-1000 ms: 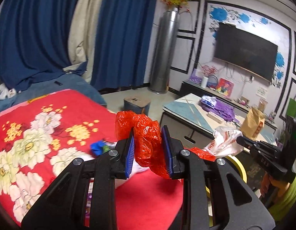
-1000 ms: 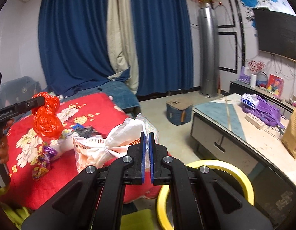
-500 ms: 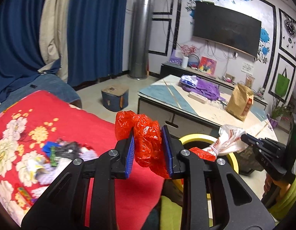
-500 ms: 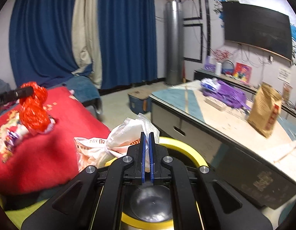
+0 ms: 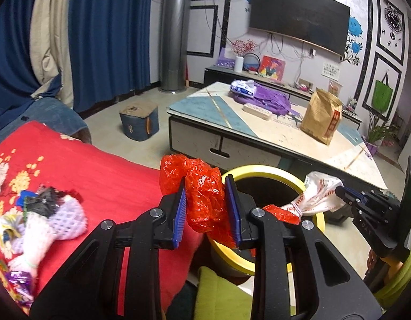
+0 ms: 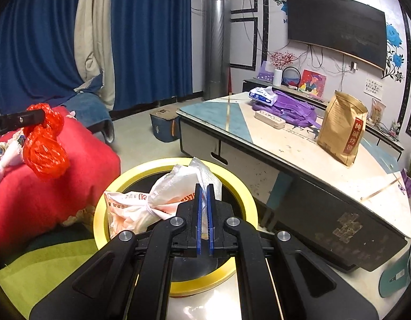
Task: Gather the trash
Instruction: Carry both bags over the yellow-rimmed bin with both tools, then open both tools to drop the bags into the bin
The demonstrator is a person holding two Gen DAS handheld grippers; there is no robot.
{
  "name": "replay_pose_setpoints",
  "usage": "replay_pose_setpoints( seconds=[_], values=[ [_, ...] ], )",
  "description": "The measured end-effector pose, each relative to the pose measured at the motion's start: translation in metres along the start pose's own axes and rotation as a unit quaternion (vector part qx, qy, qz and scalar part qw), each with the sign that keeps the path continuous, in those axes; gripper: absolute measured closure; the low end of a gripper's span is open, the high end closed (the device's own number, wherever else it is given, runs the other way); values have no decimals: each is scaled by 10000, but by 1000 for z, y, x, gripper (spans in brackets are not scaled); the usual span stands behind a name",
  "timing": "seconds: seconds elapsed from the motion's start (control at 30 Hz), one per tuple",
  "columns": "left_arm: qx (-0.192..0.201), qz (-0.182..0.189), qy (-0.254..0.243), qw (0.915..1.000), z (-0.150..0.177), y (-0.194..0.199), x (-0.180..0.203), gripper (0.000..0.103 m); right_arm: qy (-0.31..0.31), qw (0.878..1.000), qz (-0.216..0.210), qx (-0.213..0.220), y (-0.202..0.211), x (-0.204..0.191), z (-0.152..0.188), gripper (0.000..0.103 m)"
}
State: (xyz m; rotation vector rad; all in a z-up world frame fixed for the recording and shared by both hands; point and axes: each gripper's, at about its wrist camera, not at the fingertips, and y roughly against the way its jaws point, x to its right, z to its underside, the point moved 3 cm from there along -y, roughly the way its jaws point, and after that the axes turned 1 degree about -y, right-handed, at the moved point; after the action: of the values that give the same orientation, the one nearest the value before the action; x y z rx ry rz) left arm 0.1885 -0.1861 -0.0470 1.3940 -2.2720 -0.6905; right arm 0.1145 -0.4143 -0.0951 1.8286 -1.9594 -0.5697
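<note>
My left gripper [image 5: 206, 208] is shut on a crumpled red plastic bag [image 5: 202, 200], held at the near left rim of the yellow-rimmed bin [image 5: 261, 169]. In the right wrist view that red bag [image 6: 44, 146] hangs at the far left over the red sofa. My right gripper [image 6: 203, 200] is shut on a knotted white plastic bag [image 6: 157, 202] with orange print, held directly above the bin's [image 6: 141, 168] dark opening. The left wrist view shows this white bag [image 5: 316, 196] at the bin's right rim, pinched by the right gripper [image 5: 341, 190].
More trash [image 5: 43, 213] lies on the red flowered sofa cover [image 5: 98, 176] at left. A low table [image 6: 298, 146] with a brown paper bag [image 6: 341, 128] and purple backpack [image 6: 290, 106] stands behind the bin. A small blue box [image 5: 138, 120] sits on the floor. A green mat [image 6: 45, 264] lies below.
Both grippers swung right from the sofa toward the bin and sank. The white bag now hangs over the bin's opening; the red bag has reached its rim.
</note>
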Motion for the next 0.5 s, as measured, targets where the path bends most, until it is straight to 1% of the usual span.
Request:
replay_pose_setpoints(
  seconds=[0.27,0.5],
  values=[
    [-285,197,-100,9994,9,-23,16,81,-56,9999,87,-87,-2,4,1,99],
    [-444,282,-229,9984,7,-42,29,81,-126,9997,141,-158,-4,5,1,98]
  ],
)
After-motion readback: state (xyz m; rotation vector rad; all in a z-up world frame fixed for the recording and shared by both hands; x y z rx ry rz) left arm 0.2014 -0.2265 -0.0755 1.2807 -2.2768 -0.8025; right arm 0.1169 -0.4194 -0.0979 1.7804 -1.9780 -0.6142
